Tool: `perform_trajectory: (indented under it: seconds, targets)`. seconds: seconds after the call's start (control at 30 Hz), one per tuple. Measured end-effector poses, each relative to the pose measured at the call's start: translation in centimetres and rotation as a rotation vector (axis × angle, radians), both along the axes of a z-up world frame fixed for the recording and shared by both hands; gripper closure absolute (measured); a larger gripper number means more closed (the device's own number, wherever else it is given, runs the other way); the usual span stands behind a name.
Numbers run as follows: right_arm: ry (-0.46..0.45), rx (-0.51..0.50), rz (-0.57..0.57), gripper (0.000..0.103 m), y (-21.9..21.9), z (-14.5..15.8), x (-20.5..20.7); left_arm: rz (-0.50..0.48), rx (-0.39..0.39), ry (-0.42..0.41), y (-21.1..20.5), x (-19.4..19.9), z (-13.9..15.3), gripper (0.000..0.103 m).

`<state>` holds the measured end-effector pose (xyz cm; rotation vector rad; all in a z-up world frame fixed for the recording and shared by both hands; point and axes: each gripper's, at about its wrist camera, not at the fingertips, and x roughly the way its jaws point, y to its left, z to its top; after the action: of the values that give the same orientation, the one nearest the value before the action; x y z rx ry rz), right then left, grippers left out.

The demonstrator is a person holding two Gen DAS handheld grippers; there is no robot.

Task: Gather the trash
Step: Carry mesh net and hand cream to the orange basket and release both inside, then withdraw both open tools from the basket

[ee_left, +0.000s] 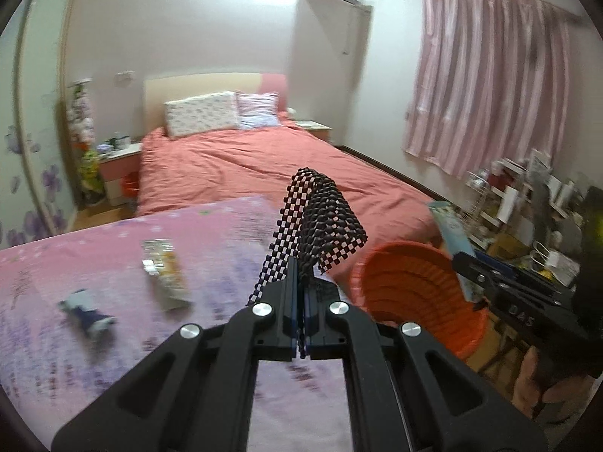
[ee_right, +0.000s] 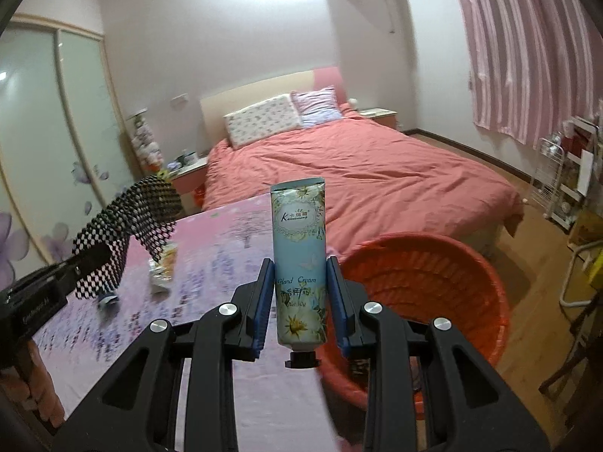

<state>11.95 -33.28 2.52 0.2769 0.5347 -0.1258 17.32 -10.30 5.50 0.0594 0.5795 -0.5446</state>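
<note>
My left gripper (ee_left: 300,282) is shut on a black mesh mat piece (ee_left: 324,222), held above the pink floral table (ee_left: 113,339); the mesh also shows in the right wrist view (ee_right: 128,222). My right gripper (ee_right: 299,278) is shut on a light-blue hand cream tube (ee_right: 299,248), cap down, beside the orange basket (ee_right: 452,282). The basket (ee_left: 410,286) sits off the table's right edge. A clear snack wrapper (ee_left: 166,275) and a small blue-white wrapper (ee_left: 88,310) lie on the table.
A bed with a coral cover (ee_right: 358,165) stands behind the table. A pink curtain (ee_left: 490,75) and cluttered shelves (ee_left: 527,203) are at the right. A wardrobe (ee_right: 45,143) and nightstand (ee_left: 120,162) are at the left.
</note>
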Motion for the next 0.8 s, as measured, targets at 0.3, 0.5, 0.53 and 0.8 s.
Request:
perform_trajectory:
  seconds: [0.3,0.5,0.53,0.8]
  targets:
    - [0.032,0.066,-0.095,0.074,-5.4,-2.2,0.9,-0.158,0.012,0.057,-9.4,-0.2,-3.1,0.099]
    - [0.064,0.133,-0.132,0.074,-8.3,-4.0,1.8,-0.230,0.057,0.125,-15.2,1.1,-6.3,0.094]
    - [0.069,0.145,-0.132,0.074,-8.6,-4.4,2.0,-0.234,0.073,0.142,-16.0,1.4,-7.1,0.079]
    - [0.140,0.178,-0.153,0.057,-9.7,-7.1,2.4,-0.196,0.126,0.181,-16.0,2.6,-10.2,0.046]
